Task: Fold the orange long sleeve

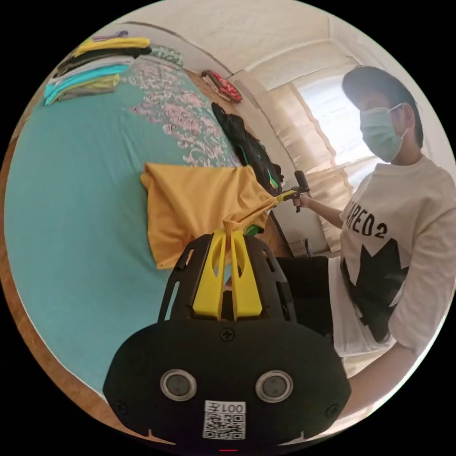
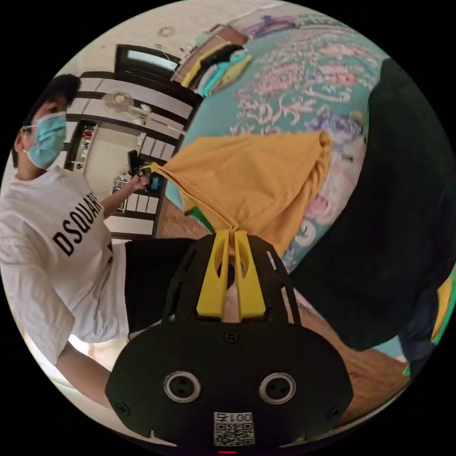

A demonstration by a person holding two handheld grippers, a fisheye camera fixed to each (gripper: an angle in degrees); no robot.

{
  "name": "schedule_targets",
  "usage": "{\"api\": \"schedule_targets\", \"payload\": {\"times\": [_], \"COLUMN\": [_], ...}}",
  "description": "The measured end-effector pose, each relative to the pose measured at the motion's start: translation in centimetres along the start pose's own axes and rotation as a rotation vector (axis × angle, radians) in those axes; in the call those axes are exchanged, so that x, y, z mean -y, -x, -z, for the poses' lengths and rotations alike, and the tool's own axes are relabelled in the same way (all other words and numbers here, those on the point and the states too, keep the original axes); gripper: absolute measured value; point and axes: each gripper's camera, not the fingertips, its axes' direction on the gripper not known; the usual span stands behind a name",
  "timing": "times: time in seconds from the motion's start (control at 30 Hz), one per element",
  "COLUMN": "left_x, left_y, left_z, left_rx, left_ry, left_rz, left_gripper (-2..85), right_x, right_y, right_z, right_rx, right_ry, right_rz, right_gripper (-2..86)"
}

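1. Jaws of the left gripper [image 1: 227, 233], two yellow plastic blades on a black frame, stand pressed together on a bunched corner of the orange long-sleeve shirt [image 1: 190, 209], a soft knit garment.
2. Jaws of the right gripper [image 2: 231, 232] are likewise closed on another gathered corner of that shirt.
3. Between the two grips one edge of the shirt is pulled taut and lifted; the rest drapes down onto the teal bedspread [image 1: 76, 190] with its pale floral pattern.
4. Judgement on progress: the shirt looks already doubled into a compact panel, with a fold in hand; laying it flat and any last fold seem left.
5. Farther out lie a stack of folded clothes [image 1: 90, 66] near the bed's far end and a black garment [image 2: 399, 228] beside the shirt.
6. Sleeves and collar are hidden in the folds, so how many folds are done is hard to tell.
7. The person [image 1: 403, 266] holding both grippers stands beside the bed.
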Motion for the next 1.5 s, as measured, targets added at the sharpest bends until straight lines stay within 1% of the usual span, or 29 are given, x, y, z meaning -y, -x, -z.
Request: {"api": "schedule_targets", "payload": {"times": [0.07,0.17,0.23,0.3,0.37,0.43,0.5,0.53,0.6,0.63,0.67,0.7,0.77,0.8,0.87,0.9,0.93,0.97,1.0,1.07,1.13,1.2,1.33,1.5], "left_x": [-1.9,-2.9,-3.0,-3.3,-4.1,-4.8,-5.4,-5.6,-5.6,-5.3,-4.6,-4.0,-0.4,0.8,5.9,7.0,9.1,10.5,11.0,11.8,11.8,12.2,13.7,14.6], "left_y": [0.8,1.1,0.9,0.8,1.3,2.2,2.6,2.5,2.2,1.8,1.5,1.4,1.3,1.5,3.3,3.8,5.2,6.8,7.6,10.9,11.9,11.9,11.2,11.2], "left_z": [-1.0,-0.9,-1.1,-2.0,-3.6,-4.4,-4.0,-3.3,-2.0,-1.0,0.2,0.8,2.4,2.5,1.6,1.2,0.3,-0.7,-1.2,-3.0,-3.8,-4.3,-5.9,-6.6], "left_rx": [0.008,-0.005,0.012,0.029,0.054,0.036,-0.005,0.008,0.094,0.164,0.229,0.254,0.344,0.358,0.345,0.322,0.261,0.216,0.2,0.168,0.156,0.17,0.266,0.331], "left_ry": [0.015,-0.022,0.01,0.071,0.142,0.167,0.143,0.142,0.181,0.202,0.199,0.186,0.098,0.071,0.003,-0.019,-0.064,-0.071,-0.065,-0.004,0.002,-0.002,0.099,0.108], "left_rz": [0.032,0.028,0.006,-0.007,0.019,0.094,0.146,0.157,0.188,0.192,0.195,0.192,0.16,0.146,0.143,0.15,0.174,0.233,0.266,0.423,0.472,0.479,0.43,0.419], "left_gripper": [-1.0,-1.0,-0.9,-0.9,-0.9,-0.8,-0.7,-0.7,-0.7,-0.6,-0.3,-0.1,1.0,1.3,2.7,2.9,3.5,4.6,5.1,6.6,7.5,8.3,8.5,4.8], "right_x": [-1.4,-2.7,-3.4,-4.0,-4.8,-5.2,-5.9,-6.5,-6.8,-6.4,-5.3,-4.6,-0.9,0.2,4.5,5.6,7.4,8.7,9.1,9.6,9.3,8.8,8.5,9.1], "right_y": [-0.6,-0.4,-0.3,-0.5,-1.2,-1.5,-1.4,-1.2,-0.6,0.2,1.0,1.3,1.8,1.8,0.4,-0.2,-1.4,-2.6,-3.2,-5.4,-6.6,-7.2,-8.0,-9.0], "right_z": [-2.3,-2.2,-2.0,-2.7,-5.6,-7.9,-8.9,-8.8,-7.8,-6.9,-6.0,-5.6,-4.7,-4.6,-5.0,-5.3,-5.9,-6.7,-7.1,-8.4,-9.1,-9.6,-10.4,-12.0], "right_rx": [0.003,0.008,0.002,-0.028,-0.063,-0.088,-0.087,-0.072,-0.061,-0.086,-0.147,-0.18,-0.309,-0.334,-0.402,-0.406,-0.419,-0.421,-0.416,-0.399,-0.345,-0.308,-0.203,-0.097], "right_ry": [0.012,-0.059,-0.081,-0.048,0.044,0.114,0.114,0.082,0.025,0.006,0.002,0.007,0.012,-0.004,-0.088,-0.097,-0.111,-0.131,-0.141,-0.171,-0.172,-0.179,-0.204,-0.206], "right_rz": [-0.04,-0.055,-0.061,-0.078,-0.102,-0.107,-0.122,-0.131,-0.136,-0.107,-0.069,-0.045,0.016,0.035,0.061,0.059,0.042,0.026,0.018,-0.044,-0.082,-0.109,-0.136,-0.125], "right_gripper": [1.1,1.2,1.2,1.3,1.5,1.7,1.9,2.0,2.2,2.6,3.4,3.9,7.1,7.7,9.6,10.1,10.6,10.9,11.0,11.0,10.6,9.8,6.9,2.1]}}
